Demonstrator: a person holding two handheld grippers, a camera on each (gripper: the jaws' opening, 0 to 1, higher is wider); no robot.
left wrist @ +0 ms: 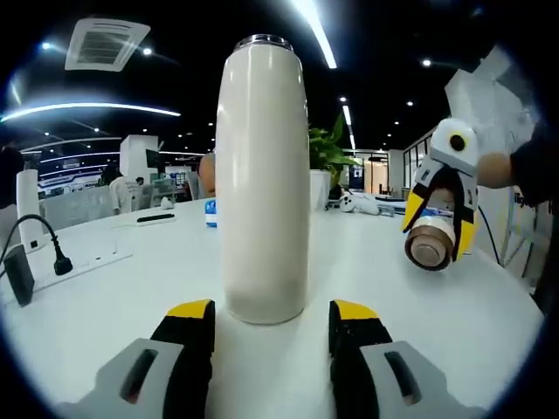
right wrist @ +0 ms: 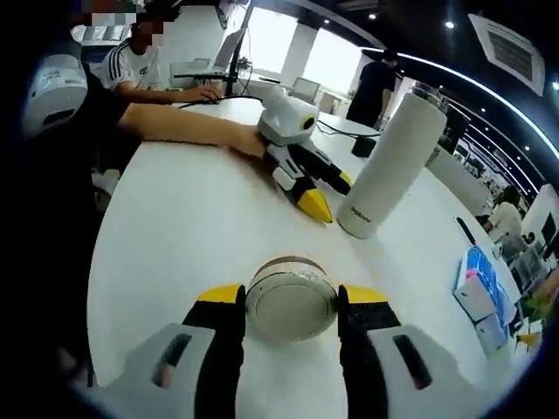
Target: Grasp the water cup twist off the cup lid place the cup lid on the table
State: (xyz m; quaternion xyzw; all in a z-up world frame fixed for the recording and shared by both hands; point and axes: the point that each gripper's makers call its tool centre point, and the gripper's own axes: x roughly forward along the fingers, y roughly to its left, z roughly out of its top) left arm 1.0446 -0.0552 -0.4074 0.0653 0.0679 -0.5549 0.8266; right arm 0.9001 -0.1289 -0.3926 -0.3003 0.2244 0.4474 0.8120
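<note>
The right tool (right wrist: 290, 301) clamps the cup lid (right wrist: 291, 298) between its jaws over the white table (right wrist: 175, 227). Beyond, the left tool (left wrist: 271, 316) stands wide beside the upright, lidless water cup (left wrist: 262, 175).

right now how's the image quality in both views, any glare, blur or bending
Left gripper view: sharp on the water cup, with bright ceiling strips against a dark ceiling and the table edge curved by the fisheye. Right gripper view: the window glare is washed out, the cup leans from distortion, and the cup lid in the right gripper is slightly soft.
</note>
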